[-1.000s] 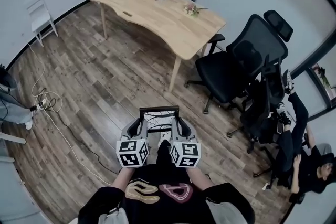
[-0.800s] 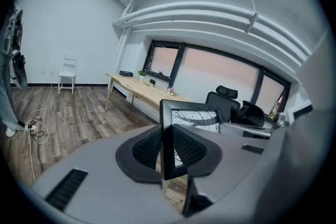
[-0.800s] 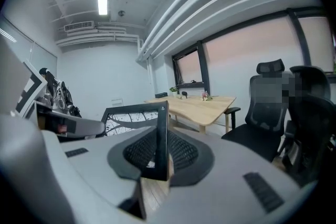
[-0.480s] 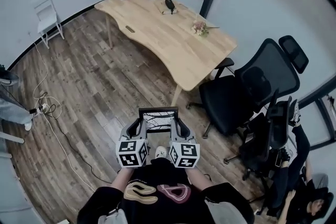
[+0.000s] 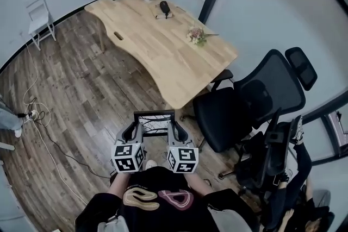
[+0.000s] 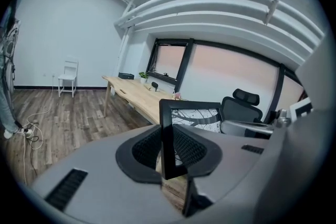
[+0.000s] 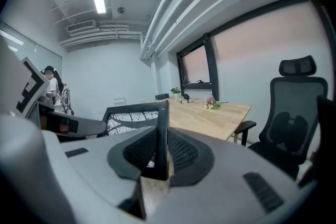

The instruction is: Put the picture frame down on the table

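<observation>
Holding the picture frame (image 5: 154,121) upright in the air, left claw (image 5: 132,129) and right claw (image 5: 174,128) each clamped on a side edge, seemingly just short of the bench (image 5: 163,46), calling for a level approach and gentle lowering onto bare wood

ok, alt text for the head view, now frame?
Seen from above, a person holds a black picture frame by its two sides, left tool shut on one edge and right tool on the other, over the wood floor just short of a light wooden table. A black office chair stands at the right.
</observation>
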Available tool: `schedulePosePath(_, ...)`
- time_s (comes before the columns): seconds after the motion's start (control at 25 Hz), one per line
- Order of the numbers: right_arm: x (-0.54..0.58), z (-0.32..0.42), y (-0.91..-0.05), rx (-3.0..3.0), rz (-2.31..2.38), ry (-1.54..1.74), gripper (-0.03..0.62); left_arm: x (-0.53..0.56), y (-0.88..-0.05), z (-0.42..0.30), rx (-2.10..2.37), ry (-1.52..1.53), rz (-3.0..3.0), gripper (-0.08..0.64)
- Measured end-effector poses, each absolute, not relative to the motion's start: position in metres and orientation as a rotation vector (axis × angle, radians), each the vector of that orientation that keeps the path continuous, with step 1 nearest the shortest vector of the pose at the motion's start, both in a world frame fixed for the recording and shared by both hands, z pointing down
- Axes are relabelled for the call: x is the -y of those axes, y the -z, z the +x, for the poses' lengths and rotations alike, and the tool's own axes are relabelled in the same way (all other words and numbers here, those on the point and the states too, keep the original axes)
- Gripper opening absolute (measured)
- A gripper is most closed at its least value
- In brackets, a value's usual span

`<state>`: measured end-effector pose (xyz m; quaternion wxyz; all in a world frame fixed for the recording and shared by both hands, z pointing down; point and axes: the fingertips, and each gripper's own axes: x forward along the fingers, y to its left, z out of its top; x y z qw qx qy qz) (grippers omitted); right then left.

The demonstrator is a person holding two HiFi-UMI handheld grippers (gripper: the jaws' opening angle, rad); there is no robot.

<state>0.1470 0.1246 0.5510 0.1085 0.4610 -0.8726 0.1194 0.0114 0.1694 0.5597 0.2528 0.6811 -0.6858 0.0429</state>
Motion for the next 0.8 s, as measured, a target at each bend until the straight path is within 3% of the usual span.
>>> schedulePosePath(0.8,-0.029,0.168,-0.559,2.425,1.600,-0.412,0.075,-0.042,-0.568,0.026,1.632,-0.206,2.023,0.080)
